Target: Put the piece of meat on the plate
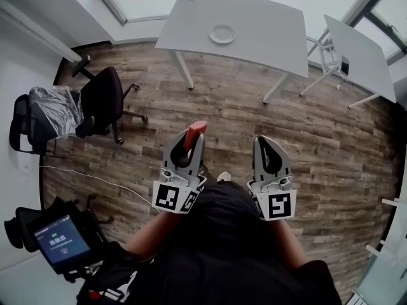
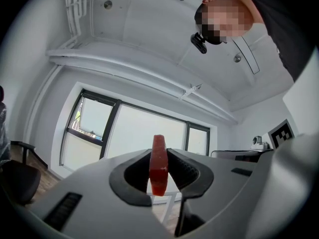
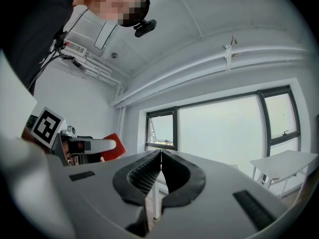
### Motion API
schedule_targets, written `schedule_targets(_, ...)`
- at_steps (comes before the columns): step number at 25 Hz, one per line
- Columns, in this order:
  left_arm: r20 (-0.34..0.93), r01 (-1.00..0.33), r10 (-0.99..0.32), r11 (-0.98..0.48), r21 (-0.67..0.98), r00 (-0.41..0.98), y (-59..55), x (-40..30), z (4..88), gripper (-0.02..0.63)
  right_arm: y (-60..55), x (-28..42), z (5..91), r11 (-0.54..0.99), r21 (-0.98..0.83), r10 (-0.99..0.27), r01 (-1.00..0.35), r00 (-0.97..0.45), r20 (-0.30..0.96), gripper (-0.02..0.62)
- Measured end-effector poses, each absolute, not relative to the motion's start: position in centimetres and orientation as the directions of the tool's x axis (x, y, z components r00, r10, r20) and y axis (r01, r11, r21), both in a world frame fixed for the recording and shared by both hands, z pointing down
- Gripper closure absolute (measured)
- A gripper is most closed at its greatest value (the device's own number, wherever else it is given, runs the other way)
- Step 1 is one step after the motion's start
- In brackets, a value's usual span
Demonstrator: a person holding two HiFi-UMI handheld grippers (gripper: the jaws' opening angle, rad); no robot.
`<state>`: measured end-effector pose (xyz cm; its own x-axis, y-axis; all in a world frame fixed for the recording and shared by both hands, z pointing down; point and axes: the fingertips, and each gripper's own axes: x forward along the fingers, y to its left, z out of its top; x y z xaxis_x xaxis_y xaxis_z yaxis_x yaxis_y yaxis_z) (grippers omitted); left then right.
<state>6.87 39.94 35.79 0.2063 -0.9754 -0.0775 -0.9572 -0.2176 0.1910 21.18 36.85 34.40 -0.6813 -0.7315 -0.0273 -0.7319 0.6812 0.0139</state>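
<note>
Pinching the red piece of meat (image 2: 158,164) edge-on, the left tongs (image 1: 190,149) sit well apart from the plate (image 1: 222,33) on the desk (image 1: 270,24) (right tongs (image 3: 160,157) pressed together, empty), so a jolt in carrying could slip it loose.

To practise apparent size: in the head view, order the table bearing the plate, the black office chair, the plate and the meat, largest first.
1. table
2. black office chair
3. plate and meat look alike; the meat is nearer the camera, so they stay unranked.
</note>
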Motion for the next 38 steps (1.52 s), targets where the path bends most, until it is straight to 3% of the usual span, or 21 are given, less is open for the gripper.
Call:
schedule_targets(5,-0.085,-0.96,-0.975,-0.218,0.179,0.205,39.5,6.7,35.3,0.512,37.2,20.5,33.0,0.72,0.017,-0.69,-0.694,-0.717,-0.095,0.589)
schedule_targets(15,-0.059,-0.942,-0.963,-0.271,0.196,0.264,33.5,5.7,37.0,0.512,31.4,18.4,35.2,0.684,-0.022,-0.729,-0.729,-0.683,-0.051,0.589)
schedule_targets(22,-0.076,-0.935,-0.954,-0.299,0.189,0.289,29.5,4.8,37.1,0.512,27.6,16.0,33.3,0.68,0.13,-0.712,-0.721,-0.693,-0.114,0.589)
schedule_targets(26,-0.059,-0.939,-0.957,-0.291,0.184,0.285,22.8,0.8,37.4,0.512,20.9,11.7,33.8,0.69,0.125,-0.71,-0.713,-0.7,-0.077,0.589)
schedule_targets(31,-0.049,-0.939,-0.961,-0.276,0.204,0.271,16.0,-3.4,36.9,0.512,13.4,7.9,34.0,0.681,-0.005,-0.733,-0.733,-0.68,-0.021,0.589)
schedule_targets(38,-0.048,-0.931,-0.955,-0.295,0.214,0.292,9.0,-7.7,36.4,0.512,6.3,3.5,33.2,0.659,0.022,-0.752,-0.752,-0.66,-0.013,0.589)
